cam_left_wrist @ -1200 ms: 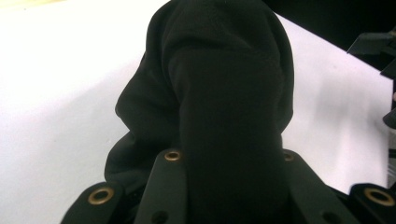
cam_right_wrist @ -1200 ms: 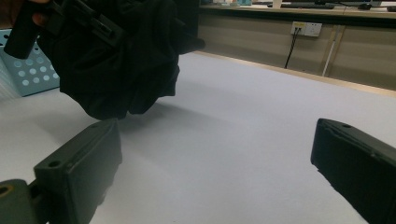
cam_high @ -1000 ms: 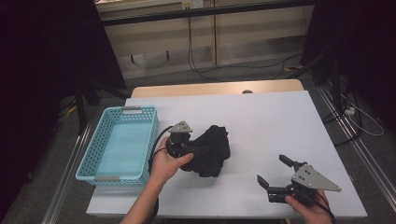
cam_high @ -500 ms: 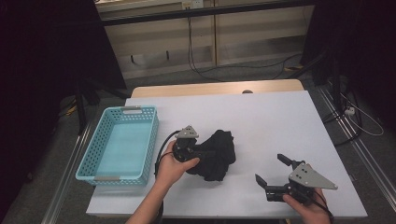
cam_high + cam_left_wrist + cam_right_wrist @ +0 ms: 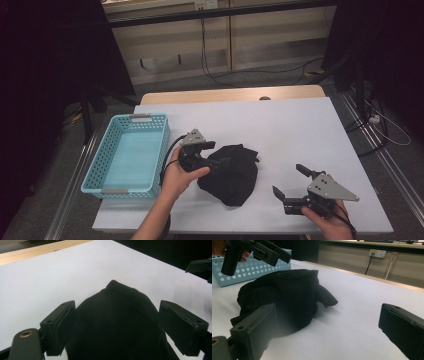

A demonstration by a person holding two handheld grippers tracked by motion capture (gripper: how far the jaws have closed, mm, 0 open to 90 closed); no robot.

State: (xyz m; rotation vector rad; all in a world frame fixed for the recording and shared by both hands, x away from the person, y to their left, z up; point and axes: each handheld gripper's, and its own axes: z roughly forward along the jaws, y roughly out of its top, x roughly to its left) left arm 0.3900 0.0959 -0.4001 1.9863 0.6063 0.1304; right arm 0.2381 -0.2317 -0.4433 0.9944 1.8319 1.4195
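Observation:
A crumpled black cloth [image 5: 232, 172] lies on the white table [image 5: 280, 130] near its front. My left gripper [image 5: 209, 156] is at the cloth's left edge, pointing into it. In the left gripper view its jaws have just been opening: the left gripper [image 5: 117, 312] stands wide, with the cloth [image 5: 117, 325] bulging between the pads, clear of both. My right gripper [image 5: 287, 179] rests open at the front right, a short way from the cloth. In the right gripper view, the right gripper [image 5: 329, 315] faces the cloth [image 5: 284, 295], with nothing between its fingers.
A light blue perforated basket [image 5: 165, 145] stands at the table's left, close behind the left hand; the basket [image 5: 257, 270] holds nothing. Bare tabletop stretches behind and to the right of the cloth. Cables run over the floor beyond the far edge.
The left jaws have opened and let go of the black cloth, which has slumped a little toward the front. The right gripper has kept still.

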